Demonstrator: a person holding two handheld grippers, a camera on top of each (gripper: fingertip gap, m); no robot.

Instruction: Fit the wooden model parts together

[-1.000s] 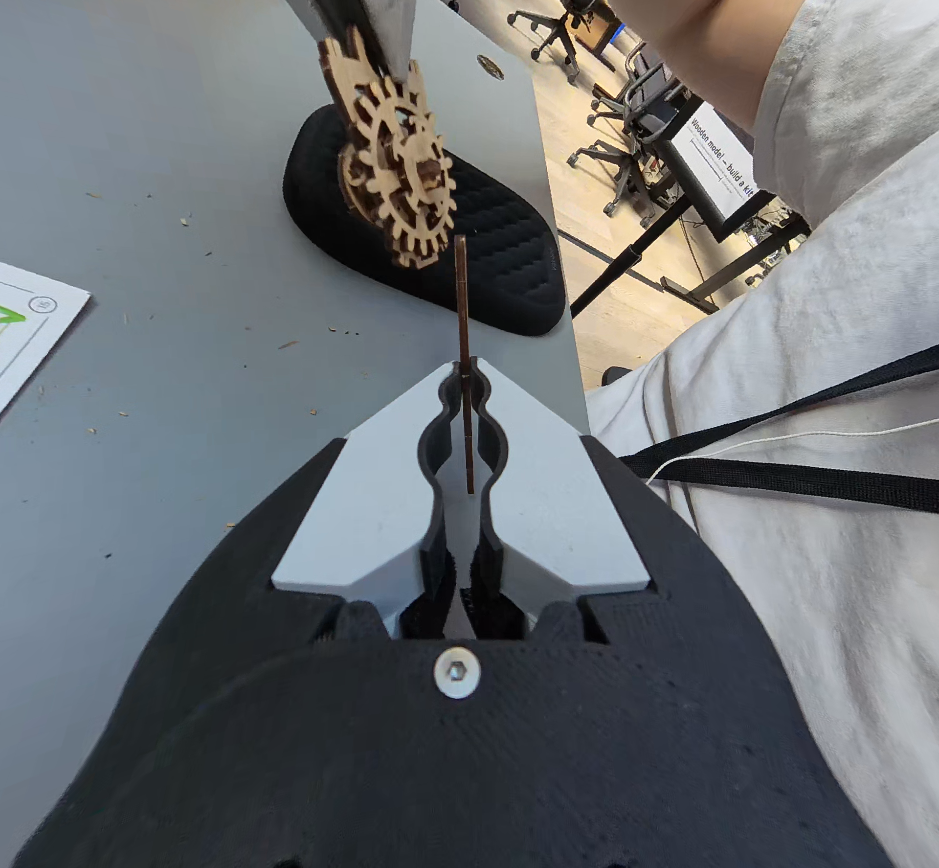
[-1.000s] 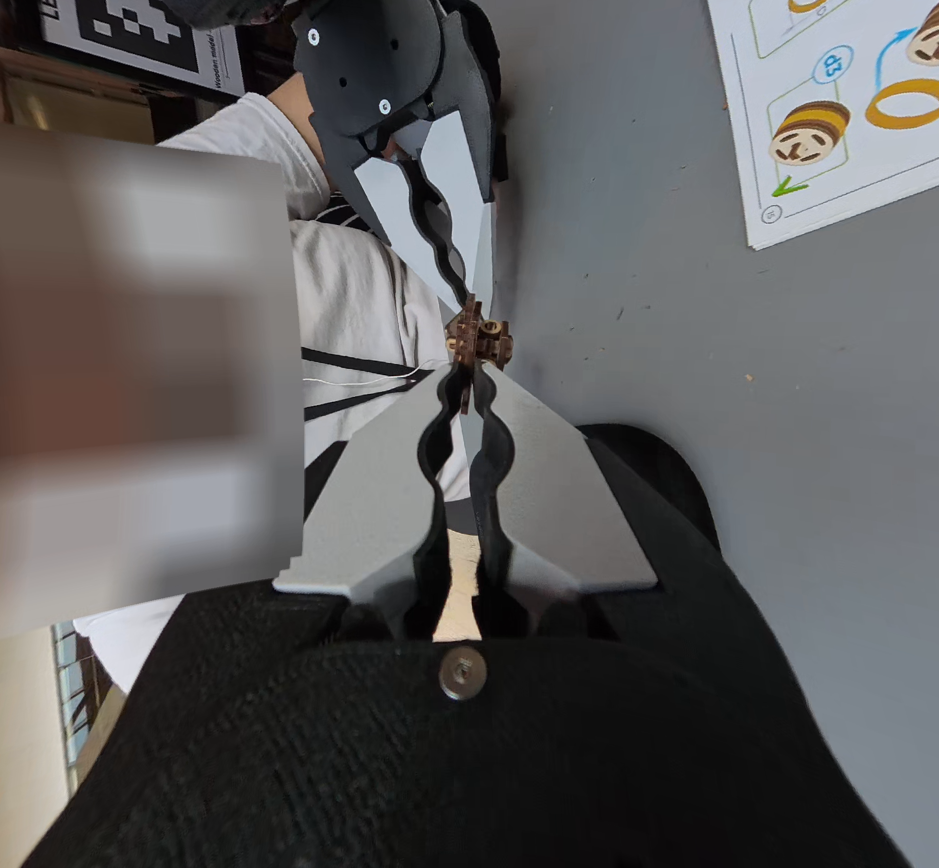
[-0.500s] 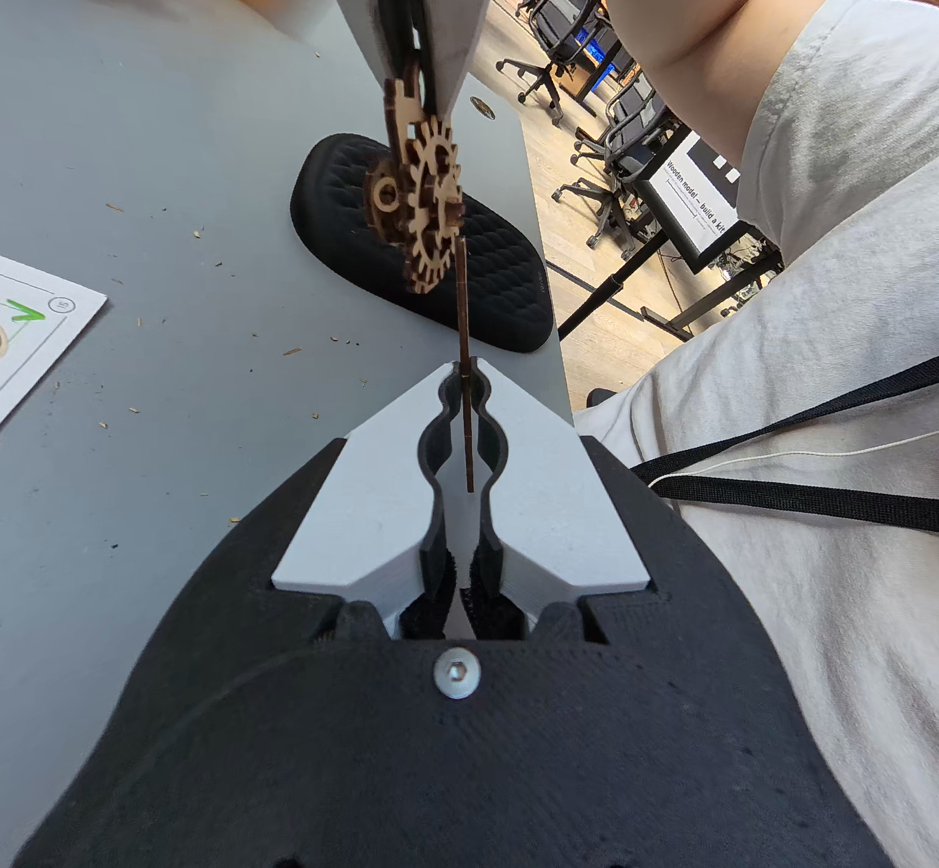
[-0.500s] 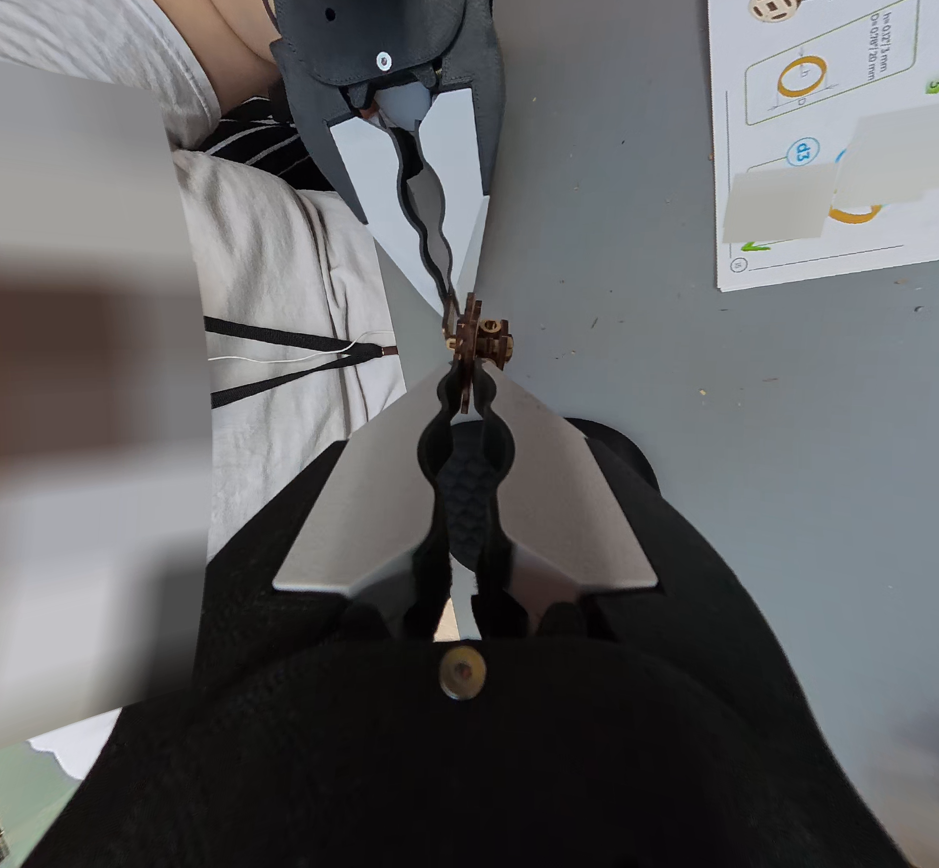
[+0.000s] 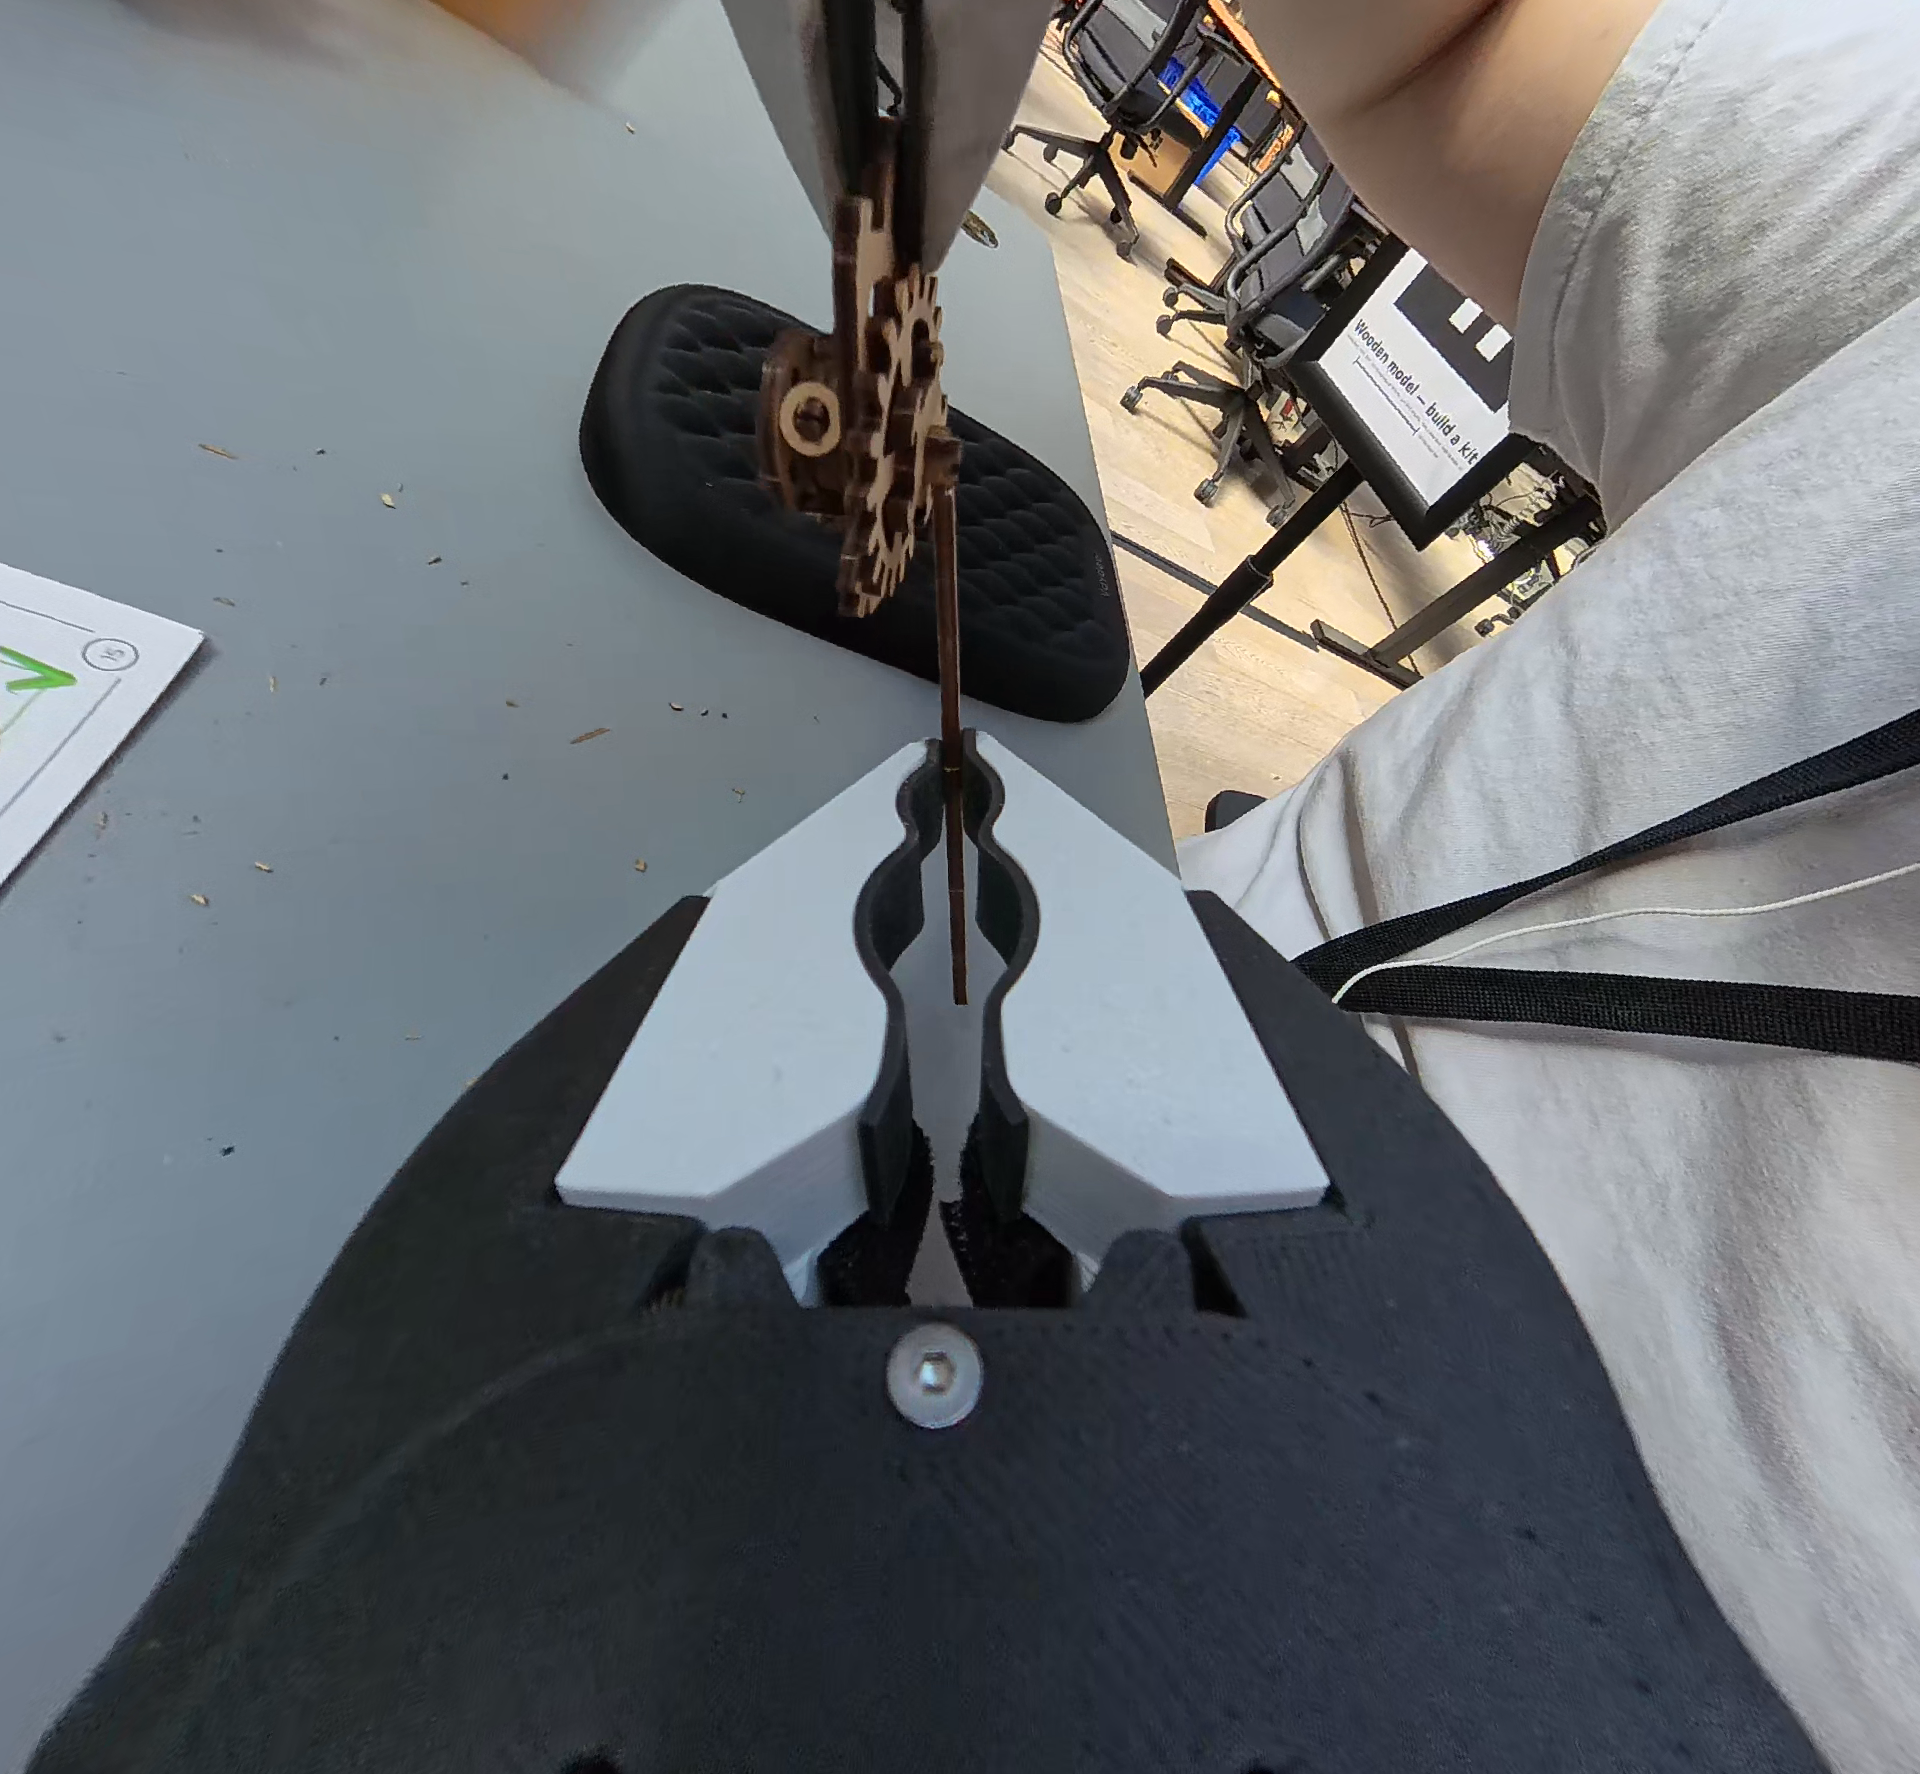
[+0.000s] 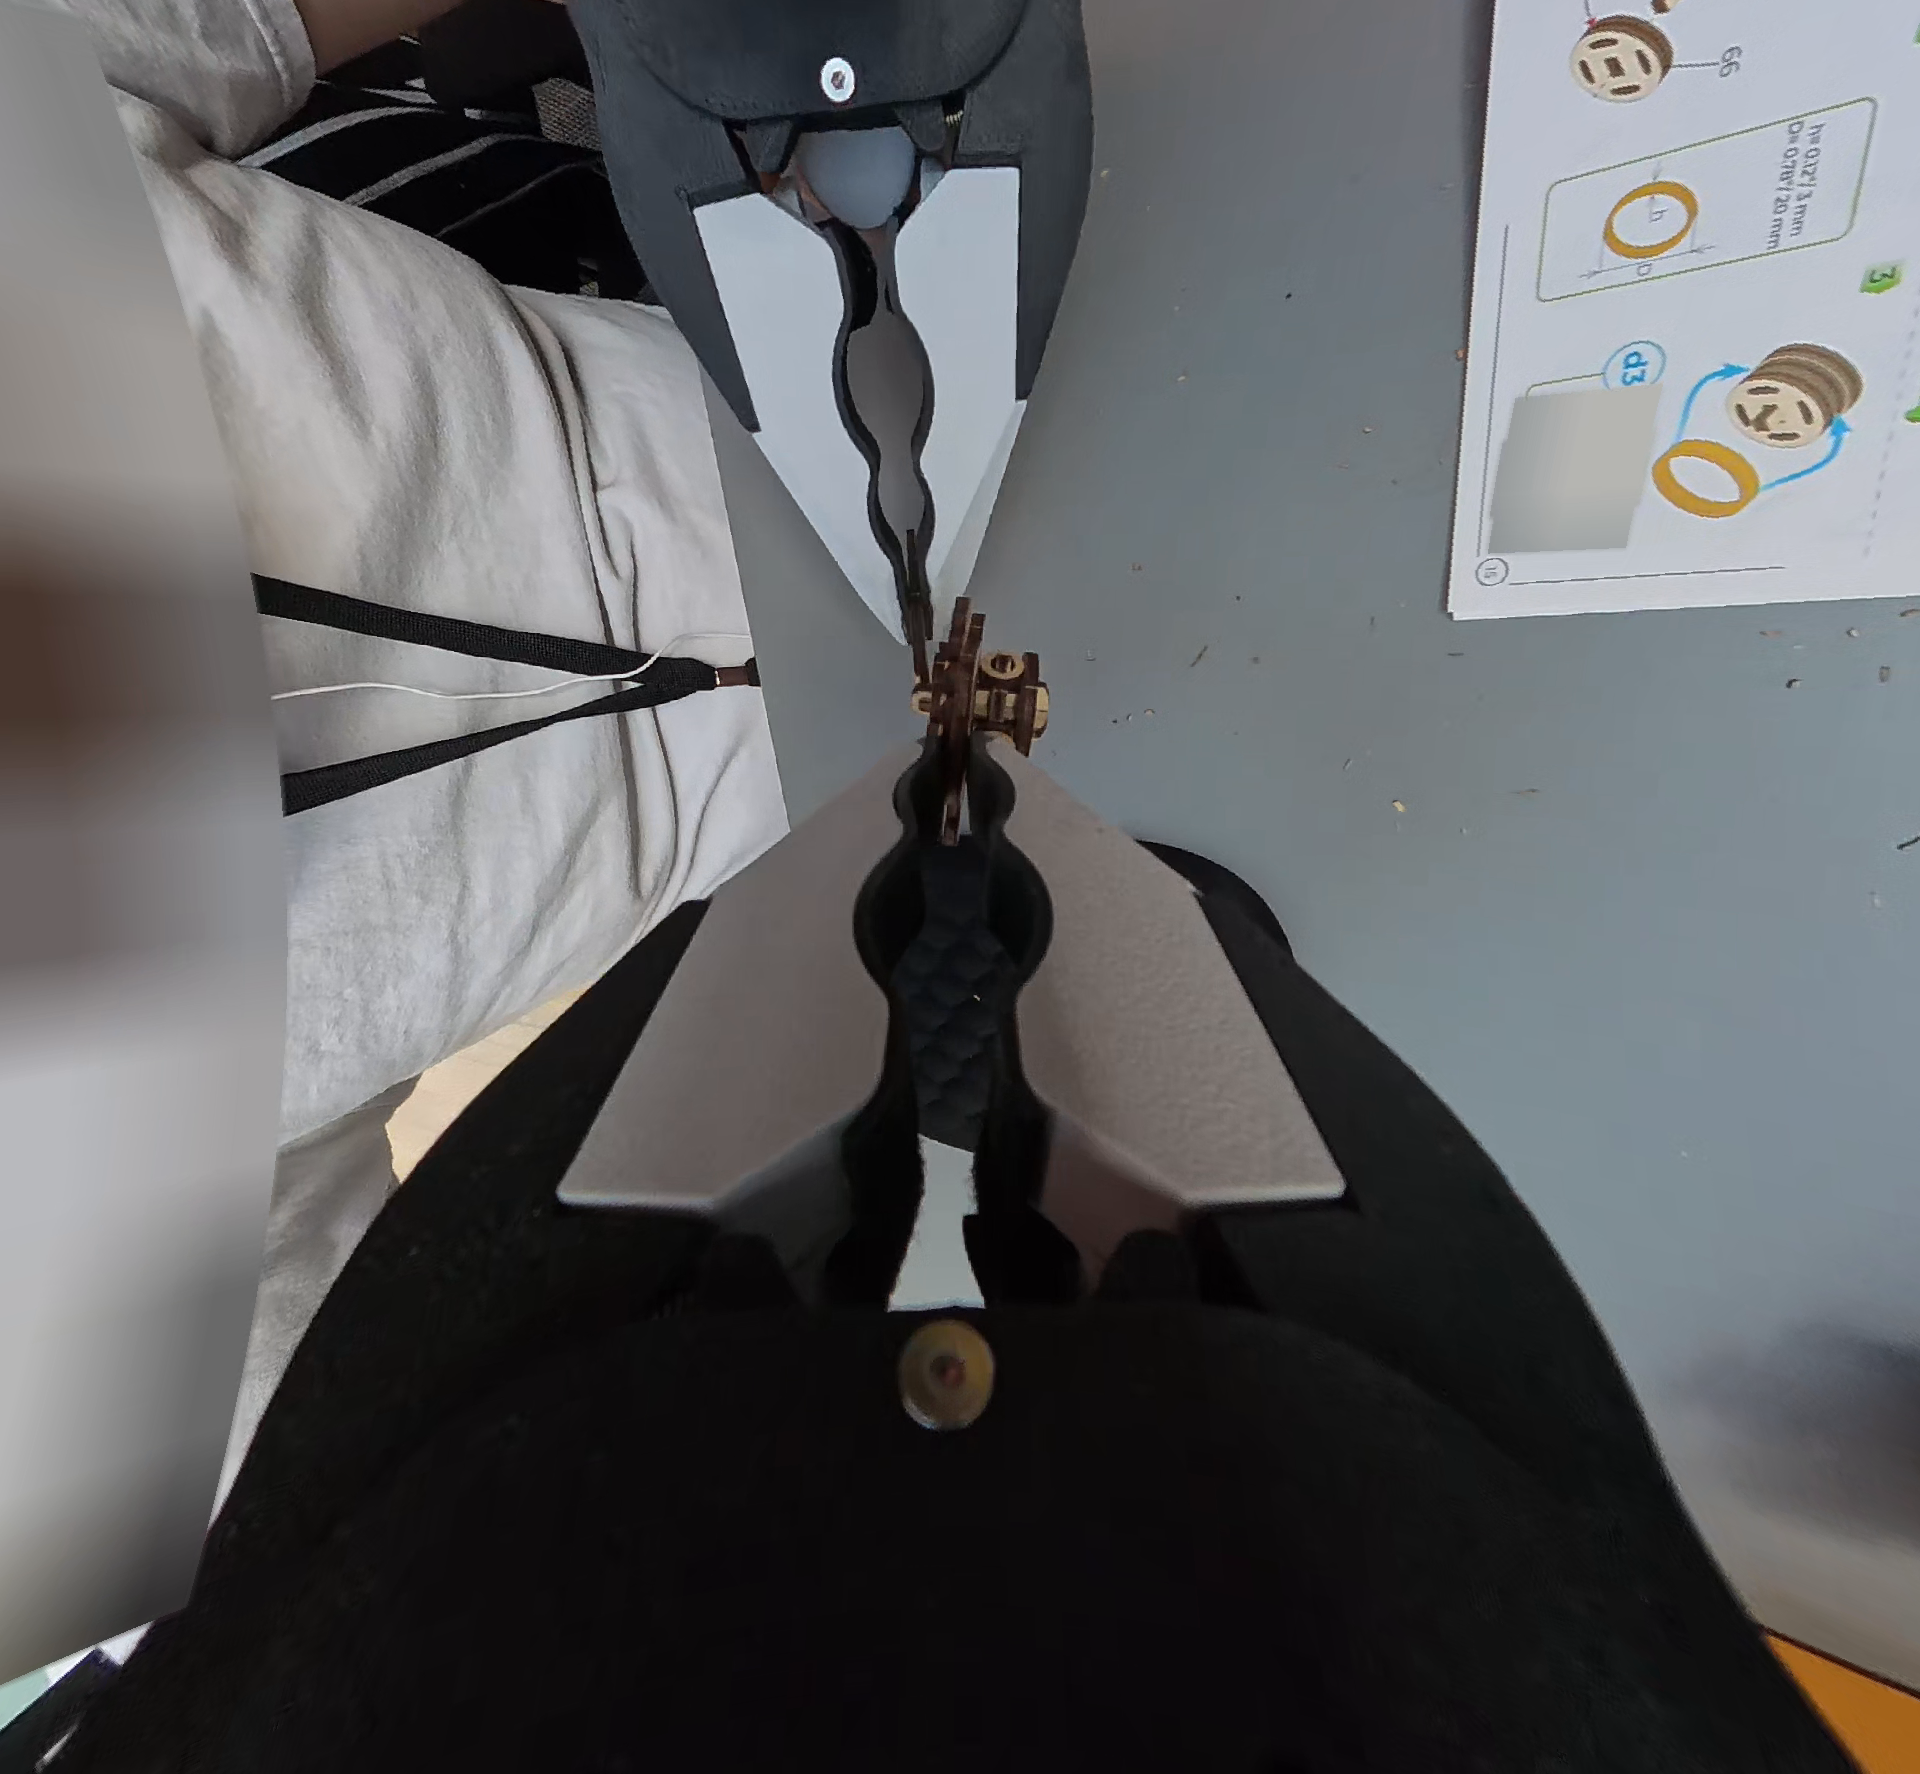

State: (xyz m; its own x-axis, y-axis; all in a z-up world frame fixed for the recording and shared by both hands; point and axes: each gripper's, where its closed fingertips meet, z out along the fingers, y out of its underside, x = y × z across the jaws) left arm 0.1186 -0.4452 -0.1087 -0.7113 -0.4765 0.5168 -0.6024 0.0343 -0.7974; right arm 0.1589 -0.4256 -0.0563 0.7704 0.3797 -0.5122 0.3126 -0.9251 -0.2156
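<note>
Left wrist view puts my left gripper point(image 5: 951, 748) pinched tight on a thin dark wooden strip point(image 5: 948, 685), seen edge-on, which juts forward past the fingertips. Its far tip meets the gear assembly point(image 5: 868, 436) that hangs from the right gripper point(image 5: 894, 197) above the grey table point(image 5: 312, 270) and the black pad point(image 5: 1029, 581). In the right wrist view my right gripper point(image 6: 945, 768) is clamped on the rim of one toothed wheel of that gear assembly point(image 6: 977, 696), with the left gripper point(image 6: 914, 612) opposite.

I judge both parts feather-light, stiff across the flat but brittle: laser-cut ply, pale faces with scorched brown edges, fine teeth that would snap under side load. The strip should be gripped close to its working end so it cannot bow; the gears are best held by a flat face, not the teeth. The assembly looks like two or three stacked cogs on a short axle with a round hub.
</note>
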